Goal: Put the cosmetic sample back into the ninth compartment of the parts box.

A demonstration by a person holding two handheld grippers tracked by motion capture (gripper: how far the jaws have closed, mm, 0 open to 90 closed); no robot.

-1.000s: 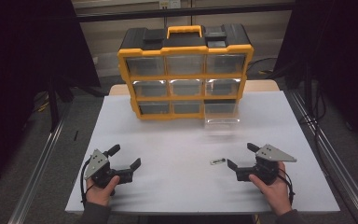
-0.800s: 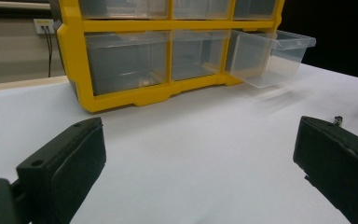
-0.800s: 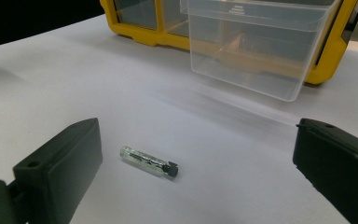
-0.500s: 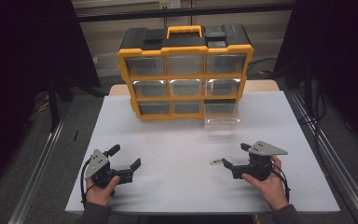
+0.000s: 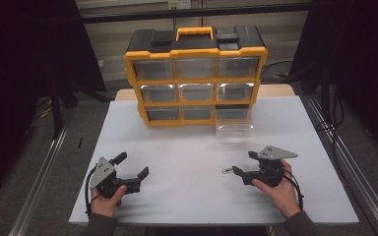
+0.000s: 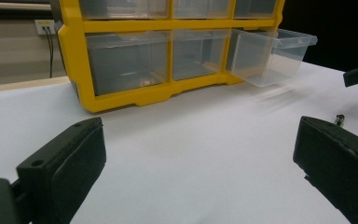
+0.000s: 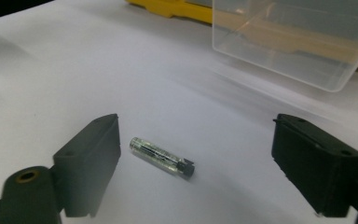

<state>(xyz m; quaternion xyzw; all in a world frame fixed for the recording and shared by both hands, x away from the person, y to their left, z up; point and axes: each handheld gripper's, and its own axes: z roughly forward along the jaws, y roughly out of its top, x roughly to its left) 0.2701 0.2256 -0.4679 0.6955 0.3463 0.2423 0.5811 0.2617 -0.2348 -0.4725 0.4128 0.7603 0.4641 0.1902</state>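
A yellow and black drawer organiser stands upright at the far side of the white bench. Its bottom right clear drawer is pulled out toward the person, resting over the bench.

In front of that drawer, nearer the person, a small clear glass tube with a dark end cap lies flat on the bench. The right tongs sit low around it, jaws spread wide, the tube lying between them and touching neither. They grip nothing.

The left tongs rest on the bench well to the left of the tube, in front of the organiser, jaws wide apart and empty.
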